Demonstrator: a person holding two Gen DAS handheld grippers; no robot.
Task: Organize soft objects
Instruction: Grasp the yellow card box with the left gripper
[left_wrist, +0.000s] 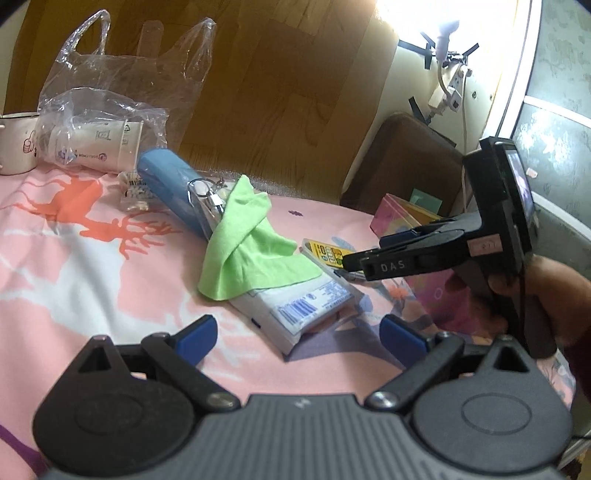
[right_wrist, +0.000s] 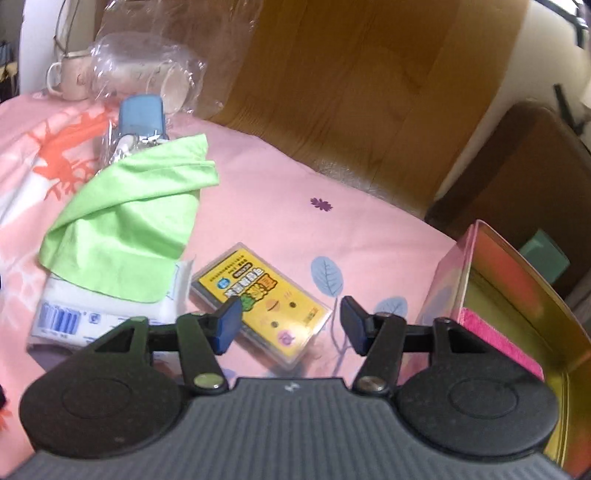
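- Both hand-held grippers, my left hand-held gripper (left_wrist: 297, 332) and right hand-held gripper (right_wrist: 291, 320), are spread, holding nothing.
- I'd pinch the green cloth (right_wrist: 129, 218) at its near-right edge, clear of the tissue pack (right_wrist: 70, 314) beneath.

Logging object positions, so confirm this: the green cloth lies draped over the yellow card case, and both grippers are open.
Wrong on one point. In the right wrist view the green cloth is draped over the white tissue pack; the yellow card case lies uncovered beside it. The left gripper and right gripper are indeed open.
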